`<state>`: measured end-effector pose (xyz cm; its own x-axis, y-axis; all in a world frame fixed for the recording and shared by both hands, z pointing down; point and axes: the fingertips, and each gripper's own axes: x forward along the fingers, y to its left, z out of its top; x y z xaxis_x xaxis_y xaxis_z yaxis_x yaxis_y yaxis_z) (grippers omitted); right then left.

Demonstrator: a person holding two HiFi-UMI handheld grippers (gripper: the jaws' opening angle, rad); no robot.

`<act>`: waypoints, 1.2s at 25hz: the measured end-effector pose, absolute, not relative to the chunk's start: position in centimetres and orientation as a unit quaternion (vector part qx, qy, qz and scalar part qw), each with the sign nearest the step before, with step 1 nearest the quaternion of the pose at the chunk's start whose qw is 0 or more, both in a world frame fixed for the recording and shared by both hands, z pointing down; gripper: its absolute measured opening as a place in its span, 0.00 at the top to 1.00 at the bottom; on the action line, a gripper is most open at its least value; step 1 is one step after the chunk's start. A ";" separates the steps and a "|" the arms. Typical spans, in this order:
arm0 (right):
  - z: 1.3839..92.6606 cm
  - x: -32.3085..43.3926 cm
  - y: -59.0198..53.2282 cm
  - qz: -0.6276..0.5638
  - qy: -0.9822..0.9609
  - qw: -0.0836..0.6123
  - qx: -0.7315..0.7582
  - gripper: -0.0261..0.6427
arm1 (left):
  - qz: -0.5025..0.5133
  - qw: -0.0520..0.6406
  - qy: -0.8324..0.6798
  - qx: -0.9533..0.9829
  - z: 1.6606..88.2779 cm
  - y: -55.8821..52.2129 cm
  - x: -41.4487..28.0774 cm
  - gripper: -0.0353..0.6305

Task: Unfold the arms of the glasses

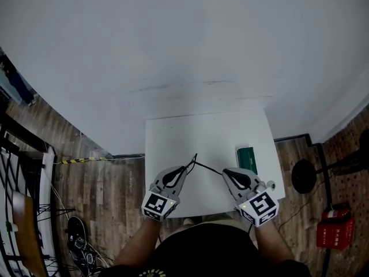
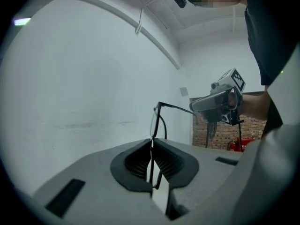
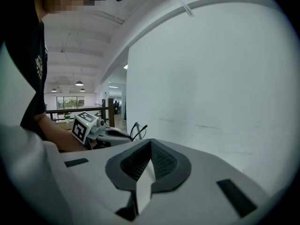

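Thin black-framed glasses [image 1: 196, 161] hang over the white table [image 1: 173, 137], held between both grippers. My left gripper [image 1: 187, 167] is shut on the front frame, and the rim [image 2: 157, 121] stands upright beyond its pads [image 2: 140, 156]. One arm of the glasses [image 2: 176, 107] is swung out to the right and ends at the fingertips of my right gripper [image 2: 194, 110]. The right gripper [image 1: 225, 172] is shut, with the tip of that arm pinched in it. In the right gripper view the jaws are pressed together [image 3: 150, 140], with the glasses [image 3: 136, 130] and left gripper beyond them.
A dark green box [image 1: 247, 157] lies at the table's right edge, close to the right gripper. A white wall rises behind the table. On the wooden floor stand a round black base [image 1: 304, 176], a red extinguisher [image 1: 334, 232] and a shoe [image 1: 81, 241].
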<state>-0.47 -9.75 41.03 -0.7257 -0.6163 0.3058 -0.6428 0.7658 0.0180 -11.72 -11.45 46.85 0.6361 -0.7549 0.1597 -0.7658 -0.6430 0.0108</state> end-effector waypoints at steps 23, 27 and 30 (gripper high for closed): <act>42.0 -7.1 -6.3 0.105 -0.956 0.095 0.256 0.94 | -0.076 0.144 -0.434 0.886 43.4 -12.8 -12.5 0.91; 41.9 -7.1 -7.6 0.156 -0.949 0.037 0.270 0.83 | -0.085 0.138 -0.421 0.893 41.9 -12.1 -11.5 0.91; 41.7 -6.6 -8.6 0.206 -0.938 -0.015 0.280 0.83 | -0.089 0.140 -0.416 0.894 41.7 -11.6 -11.1 0.91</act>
<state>-6.64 -8.59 41.69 -0.8429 -0.5311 0.0862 -0.5184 0.7587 -0.3945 -11.14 -11.55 41.75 0.6372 -0.7695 -0.0431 -0.7195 -0.6140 0.3244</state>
